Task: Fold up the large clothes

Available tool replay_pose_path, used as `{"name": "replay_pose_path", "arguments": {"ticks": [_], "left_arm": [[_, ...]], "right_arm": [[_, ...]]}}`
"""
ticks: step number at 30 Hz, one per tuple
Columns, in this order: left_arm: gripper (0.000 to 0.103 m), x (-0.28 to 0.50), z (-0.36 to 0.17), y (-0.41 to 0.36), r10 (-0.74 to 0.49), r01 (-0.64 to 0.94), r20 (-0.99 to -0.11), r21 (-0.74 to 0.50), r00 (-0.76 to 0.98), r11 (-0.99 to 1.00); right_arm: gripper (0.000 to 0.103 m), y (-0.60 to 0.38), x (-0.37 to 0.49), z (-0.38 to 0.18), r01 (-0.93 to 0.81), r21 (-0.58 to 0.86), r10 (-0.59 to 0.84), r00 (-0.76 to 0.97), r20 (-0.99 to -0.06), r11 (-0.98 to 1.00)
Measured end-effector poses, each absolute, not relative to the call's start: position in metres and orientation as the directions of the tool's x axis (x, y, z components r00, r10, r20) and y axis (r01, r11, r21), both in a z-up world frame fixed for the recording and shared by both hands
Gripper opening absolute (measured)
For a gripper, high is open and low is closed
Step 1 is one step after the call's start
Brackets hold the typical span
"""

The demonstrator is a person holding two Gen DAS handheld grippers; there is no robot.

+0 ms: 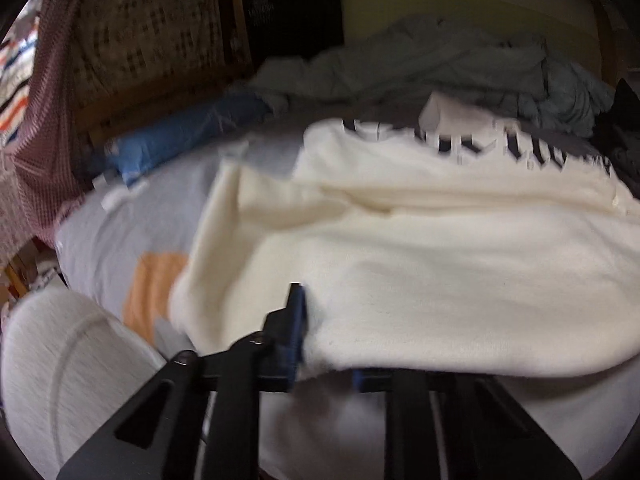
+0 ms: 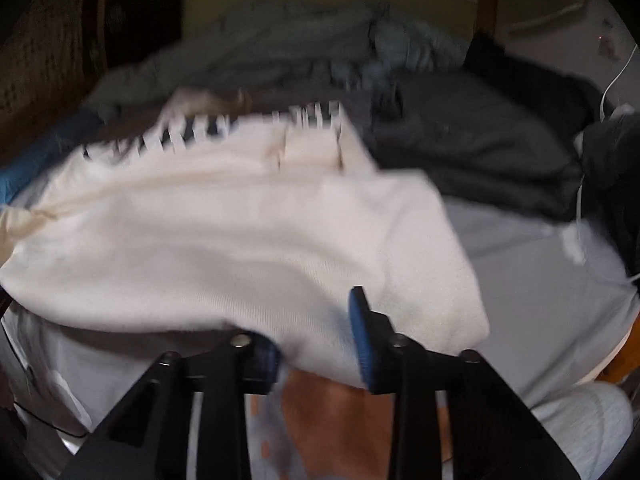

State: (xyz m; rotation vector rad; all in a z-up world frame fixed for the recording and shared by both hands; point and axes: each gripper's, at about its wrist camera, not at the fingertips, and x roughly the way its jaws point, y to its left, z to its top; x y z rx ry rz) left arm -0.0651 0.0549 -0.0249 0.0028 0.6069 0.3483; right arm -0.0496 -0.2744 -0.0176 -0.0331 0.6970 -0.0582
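Left wrist view: left gripper (image 1: 320, 340), jaws nearly closed, pinching near hem of cream knit sweater with dark-lettered far edge (image 1: 440, 248), spread on pale grey bed sheet (image 1: 120, 232).

Right wrist view: right gripper (image 2: 316, 340), jaws narrowed onto same hem.

Step judged: corners gripped for fold. Next: lift evenly, carry hem toward far edge.
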Motion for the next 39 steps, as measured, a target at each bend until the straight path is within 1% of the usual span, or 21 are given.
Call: {"name": "replay_pose_path", "arguments": {"ticks": [1, 3, 5, 9, 10, 12, 14, 15, 17, 19, 21, 24, 25, 26, 27, 28, 29, 30, 33, 37, 39], "left_arm": [[0.016, -0.066, -0.017, 0.056, 0.318, -0.319, -0.544, 0.096, 0.777, 0.943], [0.015, -0.056, 0.0, 0.059, 0.307, -0.308, -0.534, 0.091, 0.787, 0.947], [0.013, -0.038, 0.019, 0.061, 0.29, -0.287, -0.527, 0.09, 0.799, 0.954], [0.012, 0.02, 0.063, 0.072, 0.261, -0.267, -0.534, 0.069, 0.804, 0.961], [0.012, 0.04, 0.072, 0.075, 0.251, -0.258, -0.543, 0.065, 0.801, 0.964], [0.012, 0.079, 0.08, 0.077, 0.237, -0.221, -0.567, 0.098, 0.789, 0.97], [0.013, 0.124, 0.072, 0.077, 0.213, -0.174, -0.62, 0.124, 0.755, 0.977], [0.013, 0.142, 0.064, 0.078, 0.197, -0.158, -0.648, 0.118, 0.736, 0.98], [0.015, 0.164, 0.049, 0.081, 0.169, -0.142, -0.672, 0.095, 0.721, 0.985], [0.016, 0.176, 0.034, 0.079, 0.152, -0.114, -0.668, 0.101, 0.728, 0.988], [0.017, 0.179, 0.021, 0.072, 0.152, -0.075, -0.641, 0.147, 0.752, 0.986], [0.019, 0.18, 0.011, 0.062, 0.173, -0.05, -0.633, 0.208, 0.755, 0.977], [0.028, 0.179, 0.012, 0.062, 0.167, -0.042, -0.631, 0.208, 0.758, 0.977], [0.045, 0.176, 0.015, 0.06, 0.156, -0.03, -0.625, 0.207, 0.765, 0.978], [0.056, 0.172, 0.019, 0.059, 0.151, -0.024, -0.614, 0.21, 0.775, 0.977], [0.079, 0.169, 0.023, 0.058, 0.151, -0.024, -0.602, 0.214, 0.784, 0.976], [0.094, 0.164, 0.028, 0.056, 0.15, -0.024, -0.588, 0.216, 0.795, 0.976], [0.097, 0.156, 0.033, 0.054, 0.142, -0.023, -0.568, 0.212, 0.811, 0.977], [0.097, 0.135, 0.045, 0.048, 0.105, 0.0, -0.527, 0.196, 0.843, 0.981], [0.097, 0.11, 0.066, 0.049, 0.108, -0.027, -0.462, 0.179, 0.88, 0.984], [0.098, 0.1, 0.073, 0.056, 0.119, -0.051, -0.445, 0.162, 0.888, 0.985]], "right_arm": [[0.02, -0.274, -0.052, -0.012, 0.045, -0.051, -0.067, 0.783, -0.618, 0.998], [0.018, -0.269, -0.046, 0.006, 0.053, -0.057, -0.076, 0.81, -0.582, 0.997], [0.014, -0.26, -0.025, 0.029, 0.018, -0.1, -0.072, 0.817, -0.572, 0.995], [0.013, -0.247, 0.023, 0.082, -0.027, -0.136, -0.047, 0.856, -0.514, 0.99], [0.013, -0.246, 0.034, 0.089, -0.034, -0.141, -0.043, 0.859, -0.51, 0.989], [0.013, -0.242, 0.064, 0.096, -0.031, -0.158, -0.053, 0.863, -0.503, 0.987], [0.013, -0.238, 0.097, 0.092, -0.037, -0.173, -0.057, 0.857, -0.512, 0.984], [0.013, -0.238, 0.113, 0.088, -0.035, -0.177, -0.062, 0.856, -0.513, 0.983], [0.013, -0.239, 0.142, 0.075, -0.035, -0.171, -0.058, 0.86, -0.507, 0.985], [0.013, -0.243, 0.167, 0.059, -0.039, -0.163, -0.053, 0.852, -0.52, 0.986], [0.014, -0.245, 0.183, 0.043, -0.044, -0.182, -0.064, 0.837, -0.544, 0.982], [0.019, -0.246, 0.19, 0.02, -0.059, -0.215, -0.074, 0.824, -0.562, 0.975], [0.024, -0.246, 0.19, 0.018, -0.063, -0.219, -0.073, 0.824, -0.561, 0.974], [0.033, -0.248, 0.191, 0.017, -0.069, -0.218, -0.068, 0.824, -0.562, 0.974], [0.039, -0.249, 0.188, 0.018, -0.088, -0.209, -0.047, 0.823, -0.566, 0.974], [0.062, -0.251, 0.185, 0.021, -0.113, -0.195, -0.019, 0.82, -0.572, 0.974], [0.081, -0.252, 0.18, 0.024, -0.145, -0.177, 0.016, 0.816, -0.578, 0.973], [0.083, -0.25, 0.174, 0.026, -0.161, -0.167, 0.037, 0.818, -0.574, 0.973], [0.083, -0.254, 0.152, 0.039, -0.19, -0.119, 0.094, 0.827, -0.554, 0.975], [0.083, -0.276, 0.13, 0.058, -0.139, -0.013, 0.112, 0.844, -0.525, 0.99], [0.083, -0.296, 0.118, 0.067, -0.078, 0.035, 0.085, 0.861, -0.501, 0.996]]}}
